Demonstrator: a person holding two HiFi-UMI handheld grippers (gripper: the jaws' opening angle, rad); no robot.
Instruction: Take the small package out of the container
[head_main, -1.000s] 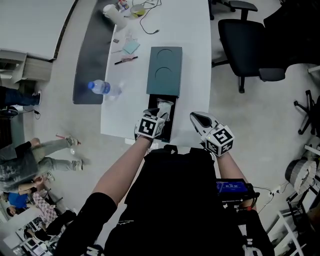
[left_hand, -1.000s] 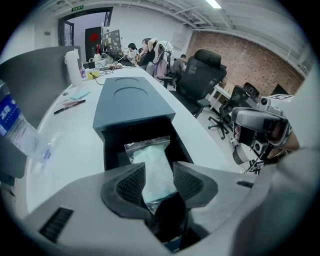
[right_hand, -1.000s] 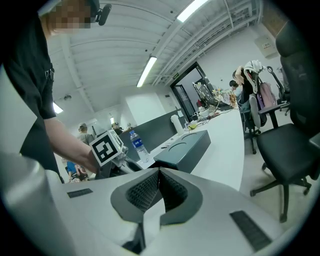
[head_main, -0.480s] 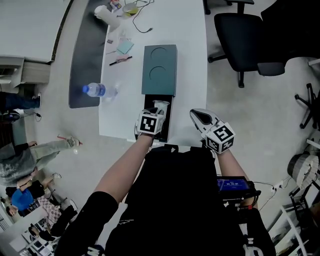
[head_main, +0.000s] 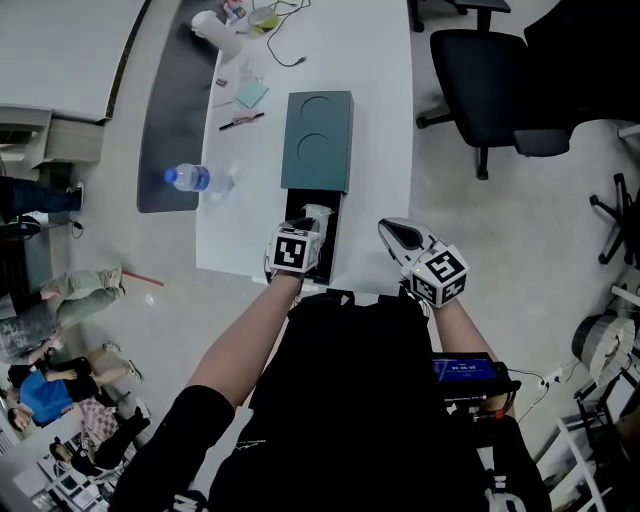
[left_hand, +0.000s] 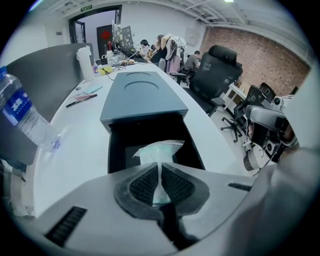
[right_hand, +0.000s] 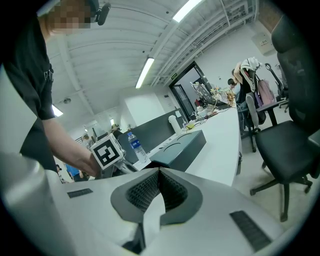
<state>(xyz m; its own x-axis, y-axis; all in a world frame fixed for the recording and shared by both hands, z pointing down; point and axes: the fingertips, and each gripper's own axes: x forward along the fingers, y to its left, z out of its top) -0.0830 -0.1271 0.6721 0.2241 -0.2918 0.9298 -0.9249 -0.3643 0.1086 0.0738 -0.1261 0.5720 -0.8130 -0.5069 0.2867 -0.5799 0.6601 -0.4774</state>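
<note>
A dark teal container (head_main: 320, 140) lies on the white table (head_main: 380, 120), its black drawer (head_main: 330, 238) pulled out toward me. A small whitish package (head_main: 317, 218) stands up in the drawer. My left gripper (head_main: 308, 232) is over the drawer's near end. In the left gripper view its jaws are closing and the pads pinch the package's (left_hand: 159, 150) thin lower edge at the left gripper's (left_hand: 160, 170) tips. My right gripper (head_main: 392, 232) hovers to the right of the drawer, shut and empty, as the right gripper view shows at its own tips (right_hand: 159, 172), with the container (right_hand: 182, 145) ahead.
A water bottle (head_main: 195, 180) lies at the table's left edge beside a dark divider panel (head_main: 165, 110). A pen (head_main: 240, 121), a pale card and a white jug (head_main: 215, 30) sit farther back. A black office chair (head_main: 490, 70) stands right of the table. People are on the left.
The left gripper's jaws have come together on the package in the drawer. The right gripper has hardly moved.
</note>
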